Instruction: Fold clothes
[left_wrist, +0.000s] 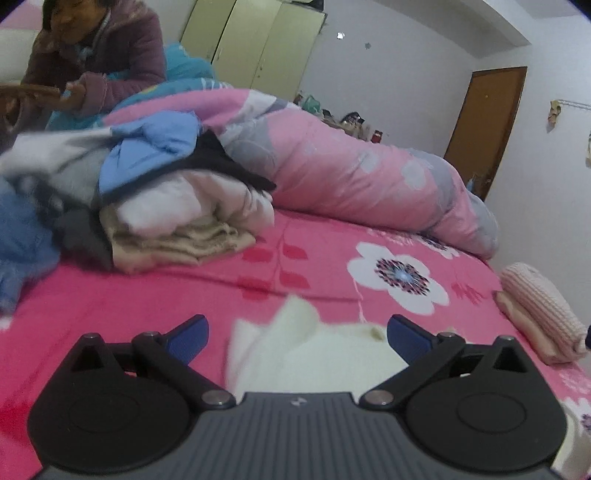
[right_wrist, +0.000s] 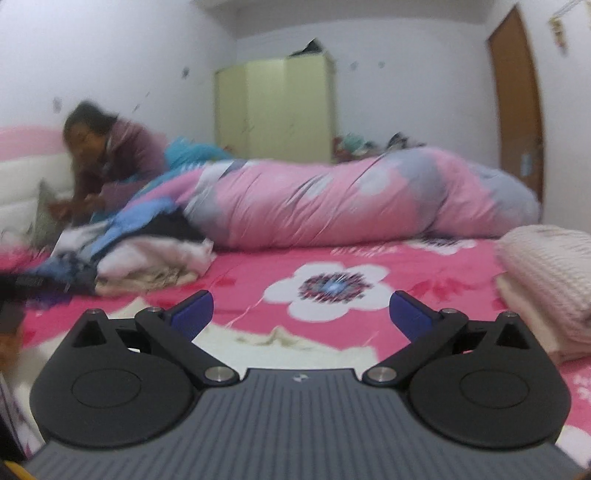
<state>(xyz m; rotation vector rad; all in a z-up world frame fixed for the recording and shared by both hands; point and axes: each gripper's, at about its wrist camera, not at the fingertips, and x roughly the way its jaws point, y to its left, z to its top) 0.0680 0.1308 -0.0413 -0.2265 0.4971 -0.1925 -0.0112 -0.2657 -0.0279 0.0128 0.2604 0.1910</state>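
Observation:
A cream white garment (left_wrist: 314, 350) lies crumpled on the pink flowered bed sheet (left_wrist: 184, 295), right in front of my left gripper (left_wrist: 298, 334). That gripper is open, its blue pads (left_wrist: 188, 338) standing wide on either side of the cloth without touching it. In the right wrist view the same cream garment (right_wrist: 280, 341) lies flat and low between and below the fingers of my right gripper (right_wrist: 301, 312), which is open too. A folded pale pink knit (left_wrist: 543, 314) rests at the right edge of the bed, pink knit (right_wrist: 546, 280) close to my right gripper's right side.
A heap of unfolded clothes (left_wrist: 155, 206) in blue, white, beige and black sits at the left. A rolled pink quilt (left_wrist: 351, 166) runs along the back. A person (left_wrist: 96, 55) in a purple jacket sits behind the heap. A wardrobe (right_wrist: 275, 110) and brown door (left_wrist: 484, 129) stand beyond.

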